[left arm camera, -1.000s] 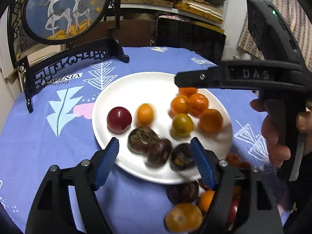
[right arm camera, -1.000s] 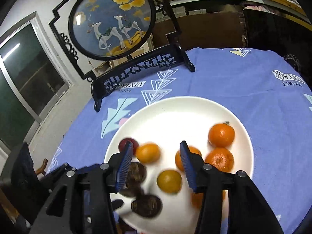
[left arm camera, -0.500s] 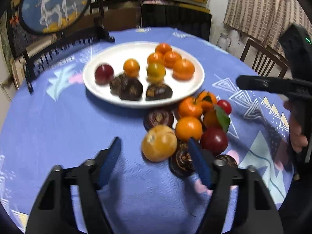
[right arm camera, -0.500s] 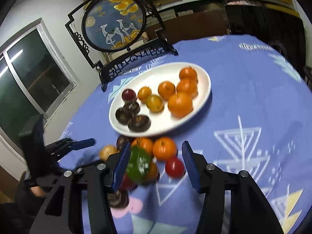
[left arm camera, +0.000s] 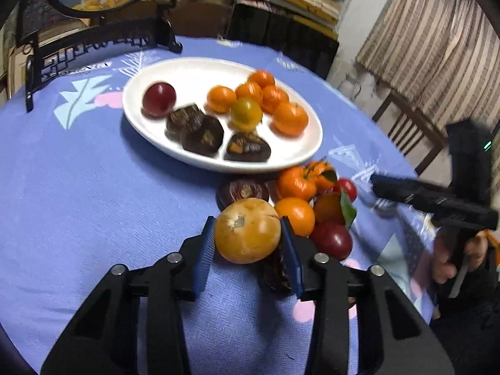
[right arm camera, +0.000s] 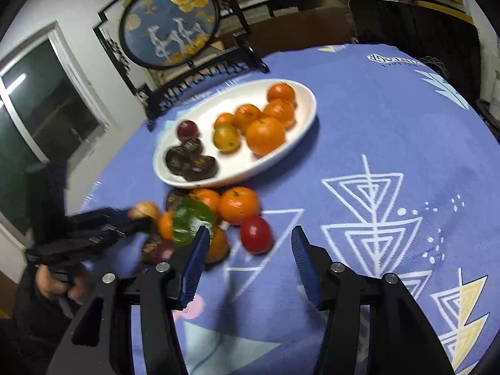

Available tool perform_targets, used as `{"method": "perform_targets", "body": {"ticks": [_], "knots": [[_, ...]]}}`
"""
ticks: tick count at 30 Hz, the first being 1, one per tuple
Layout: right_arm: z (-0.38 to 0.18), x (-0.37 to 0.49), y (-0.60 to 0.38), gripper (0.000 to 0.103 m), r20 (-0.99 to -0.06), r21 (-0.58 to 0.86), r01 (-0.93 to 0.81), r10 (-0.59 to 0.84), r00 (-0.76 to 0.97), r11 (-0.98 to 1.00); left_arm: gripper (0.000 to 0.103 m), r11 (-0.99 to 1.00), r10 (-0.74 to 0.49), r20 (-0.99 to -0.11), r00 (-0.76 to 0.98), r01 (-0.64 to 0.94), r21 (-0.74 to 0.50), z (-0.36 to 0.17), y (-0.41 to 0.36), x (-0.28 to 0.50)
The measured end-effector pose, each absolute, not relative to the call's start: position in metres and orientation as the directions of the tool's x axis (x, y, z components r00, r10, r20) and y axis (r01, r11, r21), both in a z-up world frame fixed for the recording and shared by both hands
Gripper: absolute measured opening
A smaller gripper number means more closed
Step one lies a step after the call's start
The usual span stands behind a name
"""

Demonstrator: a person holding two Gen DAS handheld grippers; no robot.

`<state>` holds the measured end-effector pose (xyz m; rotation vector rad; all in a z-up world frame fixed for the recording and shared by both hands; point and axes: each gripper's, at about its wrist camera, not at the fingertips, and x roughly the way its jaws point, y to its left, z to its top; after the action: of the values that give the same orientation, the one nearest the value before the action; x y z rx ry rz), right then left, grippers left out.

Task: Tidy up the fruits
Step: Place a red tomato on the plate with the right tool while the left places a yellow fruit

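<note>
Fruits: step in hand judged as the pick-up of one loose piece for the white plate point(left arm camera: 300, 153).

From the left wrist: left claw point(left arm camera: 248, 234) closed narrow on the big yellow-orange fruit point(left arm camera: 247, 229), blue pads touching both its sides, at the near edge of the loose pile point(left arm camera: 312, 200) on the blue worktop point(left arm camera: 78, 187). Lifted or not: cannot tell. Plate just behind the pile, already with mandarins, dark fruits and one red.

From the right wrist: right claw point(right arm camera: 248, 256) wide, holding nothing, just before the small red fruit point(right arm camera: 255, 234).

Next, probably: lift straight up without knocking the neighbours, carry over the rim, set down on a bare part of the plate.
</note>
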<state>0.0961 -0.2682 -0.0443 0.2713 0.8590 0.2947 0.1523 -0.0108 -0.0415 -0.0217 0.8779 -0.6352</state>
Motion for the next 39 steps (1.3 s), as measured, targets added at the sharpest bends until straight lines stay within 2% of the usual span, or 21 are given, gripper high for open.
{"method": "perform_targets", "body": {"ticks": [6, 9, 11, 12, 13, 19, 25, 32, 38, 39], "knots": [[-0.054, 0.105, -0.254, 0.053, -0.741, 0.271, -0.157, 0.309, 0.596, 0.950, 0.040, 0.821, -0.535, -0.672, 0.511, 0.501, -0.273, -0.033, -0.004, 0.149], [-0.057, 0.112, -0.245, 0.049, -0.755, 0.238, -0.162, 0.287, 0.590, 0.958, 0.040, 0.821, -0.535, -0.675, 0.508, 0.499, -0.275, -0.033, -0.004, 0.150], [-0.061, 0.120, -0.243, 0.040, -0.770, 0.242, -0.156, 0.287, 0.570, 0.958, 0.040, 0.821, -0.538, -0.672, 0.509, 0.497, -0.281, -0.032, -0.003, 0.151], [-0.065, 0.124, -0.243, 0.030, -0.780, 0.261, -0.155, 0.302, 0.549, 0.953, 0.040, 0.822, -0.537, -0.671, 0.511, 0.496, -0.281, -0.032, -0.002, 0.151], [-0.067, 0.124, -0.243, 0.027, -0.779, 0.258, -0.153, 0.299, 0.551, 0.954, 0.040, 0.823, -0.537, -0.670, 0.513, 0.494, -0.281, -0.031, -0.002, 0.151], [-0.056, 0.111, -0.248, 0.027, -0.749, 0.283, -0.150, 0.316, 0.583, 0.947, 0.040, 0.825, -0.539, -0.659, 0.525, 0.489, -0.285, -0.030, 0.002, 0.149], [-0.016, 0.108, -0.264, 0.027, -0.696, 0.331, -0.179, 0.368, 0.616, 0.926, 0.040, 0.833, -0.515, -0.651, 0.558, 0.504, -0.227, -0.009, -0.006, 0.151], [0.036, 0.175, -0.256, 0.027, -0.644, 0.359, -0.216, 0.408, 0.647, 0.908, 0.040, 0.857, -0.463, -0.657, 0.595, 0.488, -0.162, 0.019, -0.035, 0.214], [0.028, 0.250, -0.239, 0.027, -0.661, 0.347, -0.181, 0.377, 0.649, 0.920, 0.040, 0.885, -0.402, -0.717, 0.569, 0.443, -0.145, -0.003, -0.056, 0.273], [0.024, 0.260, -0.238, 0.029, -0.667, 0.348, -0.173, 0.374, 0.645, 0.921, 0.043, 0.889, -0.395, -0.722, 0.568, 0.435, -0.144, -0.007, -0.057, 0.276]]}}
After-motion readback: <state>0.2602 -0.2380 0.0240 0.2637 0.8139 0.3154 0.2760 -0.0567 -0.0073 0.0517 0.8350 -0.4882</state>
